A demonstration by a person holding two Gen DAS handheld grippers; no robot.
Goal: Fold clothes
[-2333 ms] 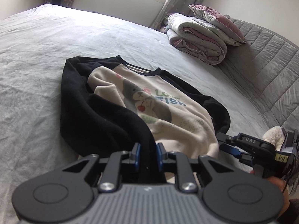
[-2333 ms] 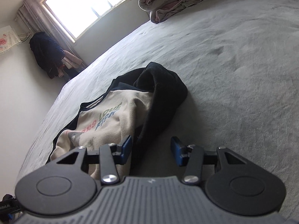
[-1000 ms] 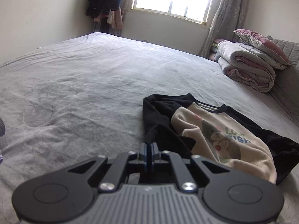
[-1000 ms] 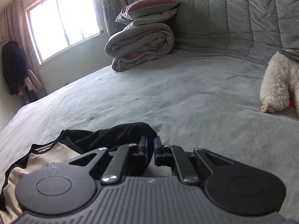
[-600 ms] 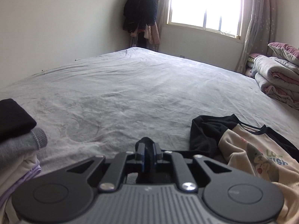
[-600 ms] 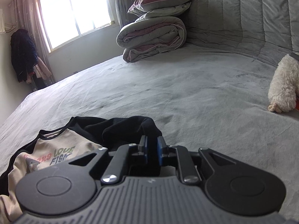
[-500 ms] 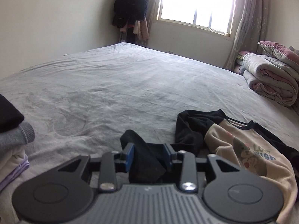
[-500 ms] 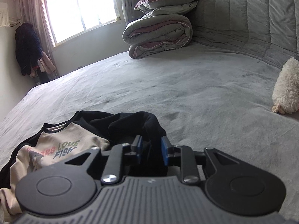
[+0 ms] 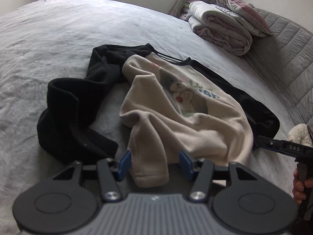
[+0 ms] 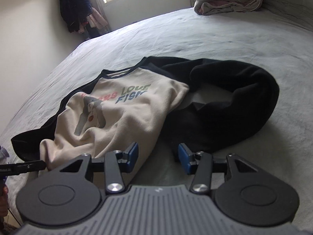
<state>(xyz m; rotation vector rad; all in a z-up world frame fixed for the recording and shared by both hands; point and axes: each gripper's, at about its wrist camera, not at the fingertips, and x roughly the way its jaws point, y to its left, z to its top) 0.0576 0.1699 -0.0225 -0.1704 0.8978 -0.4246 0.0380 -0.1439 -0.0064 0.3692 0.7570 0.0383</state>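
Left wrist view first: my left gripper sits at the bottom middle of the frame, fingers spreading apart right now, about halfway wide. A cream fold from the hem of the sweatshirt lies in the gap between the blue pads, but neither pad is pressing on it, so nothing is actually held. The sweatshirt itself is spread across the middle of the frame on the grey bed, cream body with a bear print and some lettering, black collar and black sleeves. The one black sleeve curls down the left side of the frame in a loose loop, its end just beside my left finger. In the upper right, a folded quilt with a pillow on top. At the right edge I can see the other gripper poking in, a hand wrapped round its handle, and a white fluffy thing behind it that's too cut off to tell what it is.

Right wrist view: right gripper at the bottom middle, fingers also opening, roughly half wide. The left pad is right at the cream hem edge, the right pad near the other black sleeve, and between them is mostly bare bed. No grip here either. "LOVE FISH" reads clearly on the chest. Dark clothes hang by the window in the upper left.
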